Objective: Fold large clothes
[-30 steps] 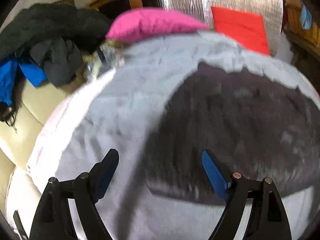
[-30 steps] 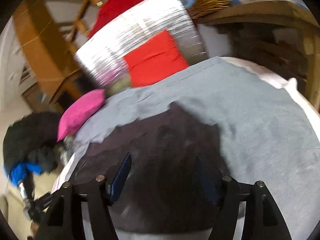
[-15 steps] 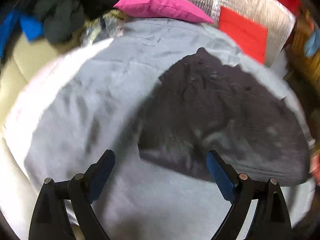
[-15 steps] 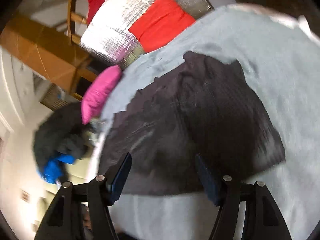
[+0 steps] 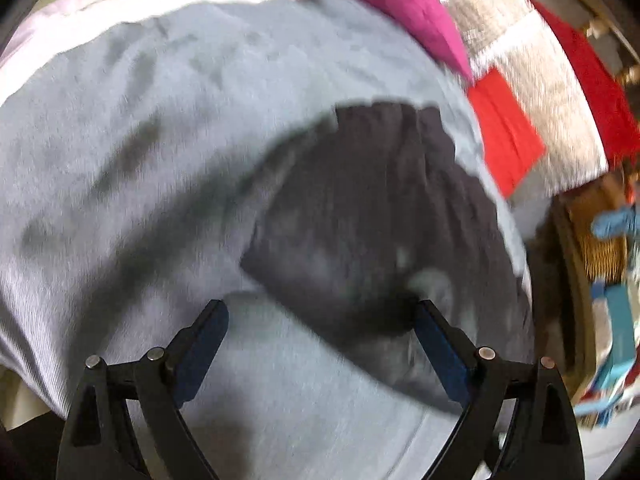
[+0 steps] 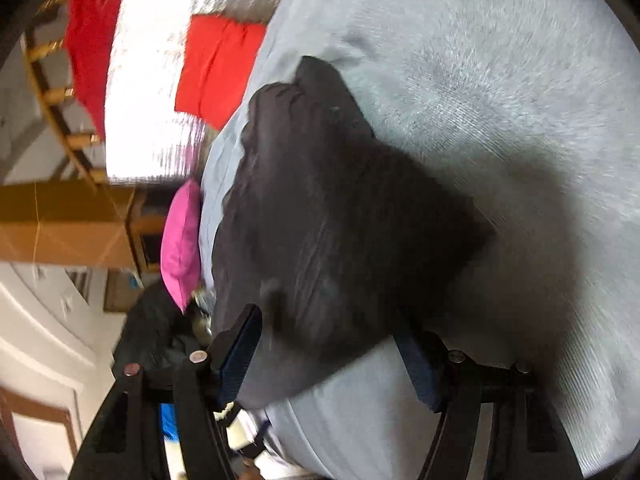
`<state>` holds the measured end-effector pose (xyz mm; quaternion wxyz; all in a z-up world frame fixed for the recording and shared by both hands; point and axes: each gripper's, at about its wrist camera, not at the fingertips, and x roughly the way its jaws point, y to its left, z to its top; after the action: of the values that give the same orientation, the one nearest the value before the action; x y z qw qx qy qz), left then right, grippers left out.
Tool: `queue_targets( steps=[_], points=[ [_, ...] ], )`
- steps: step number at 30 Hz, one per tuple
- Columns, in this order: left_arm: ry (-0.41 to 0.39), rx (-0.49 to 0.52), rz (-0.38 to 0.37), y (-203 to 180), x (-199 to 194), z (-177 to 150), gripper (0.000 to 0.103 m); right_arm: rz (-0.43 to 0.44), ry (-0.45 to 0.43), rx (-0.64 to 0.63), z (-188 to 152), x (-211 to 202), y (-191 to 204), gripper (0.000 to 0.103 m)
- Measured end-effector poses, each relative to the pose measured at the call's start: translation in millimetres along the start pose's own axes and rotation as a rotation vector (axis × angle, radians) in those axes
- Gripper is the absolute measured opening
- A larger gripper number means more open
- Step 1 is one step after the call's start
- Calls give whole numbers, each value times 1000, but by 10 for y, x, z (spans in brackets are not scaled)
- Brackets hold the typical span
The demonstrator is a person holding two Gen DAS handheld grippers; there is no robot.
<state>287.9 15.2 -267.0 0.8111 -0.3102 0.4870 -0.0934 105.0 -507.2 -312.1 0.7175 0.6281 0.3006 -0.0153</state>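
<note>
left wrist view: one dark garment [image 5: 360, 216] lies spread on one grey sheet [image 5: 140, 128], both blurred. the left gripper [image 5: 320, 340] hovers over the garment's near edge, its two fingers [image 5: 202, 344] spread wide with nothing gripped. one pink pillow [image 5: 396, 4] sits at the sheet's far edge, beside one silver-and-red cover [image 5: 520, 92]. right wrist view: the same garment [image 6: 328, 216] lies on the sheet [image 6: 500, 80]; the right gripper [image 6: 328, 356] has its two fingers [image 6: 240, 352] apart either side of the garment's near edge, not pressing it. the pink pillow [image 6: 181, 248] shows at the left.
</note>
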Motion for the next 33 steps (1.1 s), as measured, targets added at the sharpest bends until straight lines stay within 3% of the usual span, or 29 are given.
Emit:
queue_targets(
  steps=[2,3,4,5,6,10,13,15,17,21,25,30,33],
  points=[
    [-42,-19,-21,-3,30,61,93,17,-50,-12,15,22,35,71],
    [-62,-26,-27,-7,47,91,87,7,-70,-23,13,17,67,70],
    [-76,-24,-31,-8,55,115,68,-14,-91,-44,11,17,114,65],
    [-88,-10,-28,-37,80,152,63,-50,-109,-76,19,43,176,54],
    [-93,10,-30,-81,115,194,57,-96,-127,-122,35,86,257,51],
    [-109,53,-46,-183,157,370,35,-154,-168,-261,120,219,566,48],
    [-133,56,-72,-233,134,522,28,-114,-205,-340,141,233,766,48],
    [-116,78,-45,-260,173,504,29,-125,-219,-335,181,293,765,48],
    [-93,61,-29,-216,209,451,34,-174,-178,-246,250,422,570,48],
    [-26,4,-33,-33,134,426,67,-90,-97,-94,294,315,349,56],
    [-8,-6,-72,141,-22,429,73,-85,-54,-108,277,-6,349,63],
    [-7,86,-66,189,-98,551,79,-153,-187,-217,438,-536,375,79],
    [10,170,-37,86,-63,614,80,-133,-179,-229,648,-654,306,80]
  ],
)
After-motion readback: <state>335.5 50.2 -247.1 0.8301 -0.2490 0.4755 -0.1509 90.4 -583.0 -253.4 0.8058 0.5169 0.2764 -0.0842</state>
